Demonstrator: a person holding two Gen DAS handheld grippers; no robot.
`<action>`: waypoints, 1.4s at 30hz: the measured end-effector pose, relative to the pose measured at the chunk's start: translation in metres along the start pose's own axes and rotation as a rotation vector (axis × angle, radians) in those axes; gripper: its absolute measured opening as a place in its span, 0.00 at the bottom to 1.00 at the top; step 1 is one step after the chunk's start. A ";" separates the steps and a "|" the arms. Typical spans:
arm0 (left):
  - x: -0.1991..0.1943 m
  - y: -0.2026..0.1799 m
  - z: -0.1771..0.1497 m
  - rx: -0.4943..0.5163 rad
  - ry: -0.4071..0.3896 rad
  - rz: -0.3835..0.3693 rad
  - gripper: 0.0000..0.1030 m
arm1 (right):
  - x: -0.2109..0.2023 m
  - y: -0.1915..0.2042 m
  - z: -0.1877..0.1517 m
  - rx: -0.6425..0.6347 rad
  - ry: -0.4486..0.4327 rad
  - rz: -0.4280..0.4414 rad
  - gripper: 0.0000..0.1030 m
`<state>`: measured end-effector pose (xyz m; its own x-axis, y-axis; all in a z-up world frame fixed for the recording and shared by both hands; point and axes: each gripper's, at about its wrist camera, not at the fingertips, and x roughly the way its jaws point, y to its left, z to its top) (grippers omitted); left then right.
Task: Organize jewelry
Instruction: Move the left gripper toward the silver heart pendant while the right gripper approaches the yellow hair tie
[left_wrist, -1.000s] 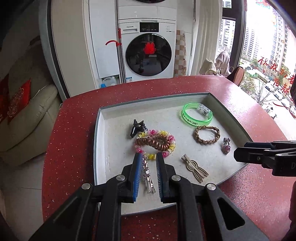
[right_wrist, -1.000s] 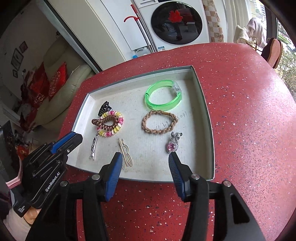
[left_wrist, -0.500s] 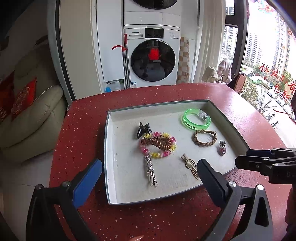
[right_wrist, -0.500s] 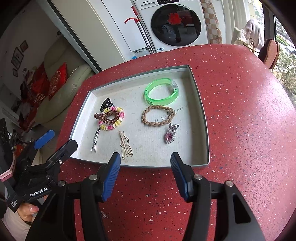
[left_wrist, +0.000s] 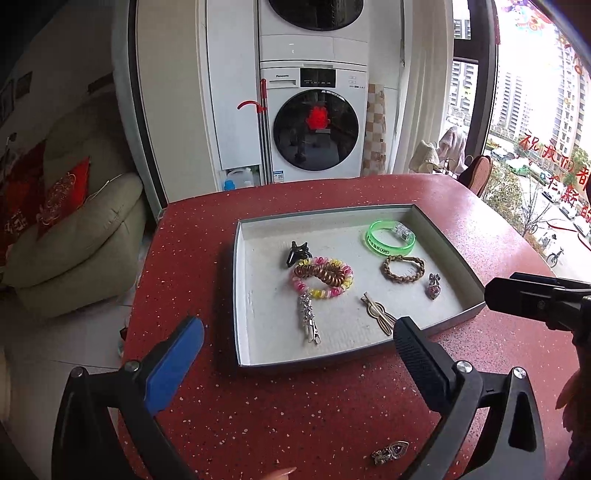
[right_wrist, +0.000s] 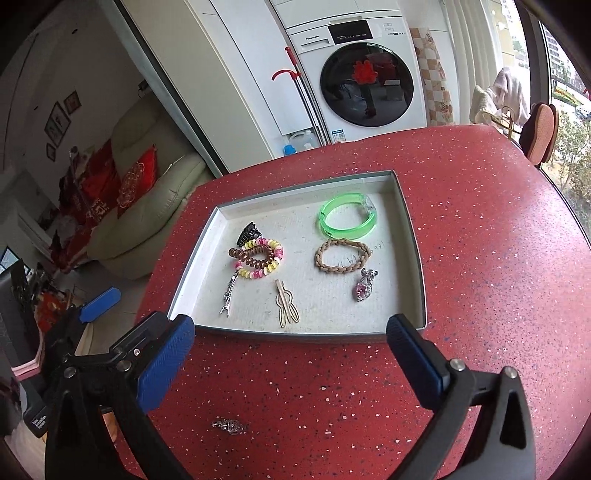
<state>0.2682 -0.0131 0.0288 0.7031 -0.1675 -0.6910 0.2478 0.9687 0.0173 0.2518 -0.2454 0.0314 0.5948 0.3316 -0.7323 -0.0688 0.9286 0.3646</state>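
A shallow grey tray (left_wrist: 236, 295) (right_wrist: 413, 236) sits on the red table. In it lie a green bangle (left_wrist: 389, 238) (right_wrist: 347, 219), a braided bracelet (left_wrist: 402, 268) (right_wrist: 341, 257), a pink pendant (left_wrist: 433, 287) (right_wrist: 365, 285), a gold hair clip (left_wrist: 378, 313) (right_wrist: 286, 308), a silver clip (left_wrist: 309, 318) (right_wrist: 229, 293), coiled hair ties (left_wrist: 323, 277) (right_wrist: 258, 257) and a black claw clip (left_wrist: 297, 253) (right_wrist: 248, 232). A small brooch (left_wrist: 389, 452) (right_wrist: 229, 425) lies on the table in front of the tray. My left gripper (left_wrist: 297, 363) is open and empty, near the tray's front edge. My right gripper (right_wrist: 290, 363) is open and empty too.
The red table (left_wrist: 295, 406) ends at a curved edge on the left. Beyond it are a beige sofa (left_wrist: 74, 240) and a washing machine (left_wrist: 314, 122). A chair (right_wrist: 541, 133) stands at the far right by the window.
My left gripper let go of the silver clip in the tray, opened wide and pulled back toward the front. My right gripper also drew back and opened wider. The brooch came into view.
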 end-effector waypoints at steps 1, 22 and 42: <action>-0.002 -0.001 -0.002 0.003 -0.001 -0.003 1.00 | -0.002 0.000 -0.001 0.005 0.003 -0.003 1.00; -0.033 0.012 -0.095 -0.003 0.100 0.004 1.00 | -0.017 -0.012 -0.067 -0.032 0.150 -0.089 1.00; -0.013 -0.030 -0.119 0.176 0.195 -0.075 1.00 | -0.033 -0.001 -0.157 -0.197 0.244 -0.183 1.00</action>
<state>0.1724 -0.0177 -0.0493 0.5410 -0.1821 -0.8211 0.4179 0.9054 0.0745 0.1063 -0.2312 -0.0354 0.4046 0.1649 -0.8995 -0.1457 0.9827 0.1147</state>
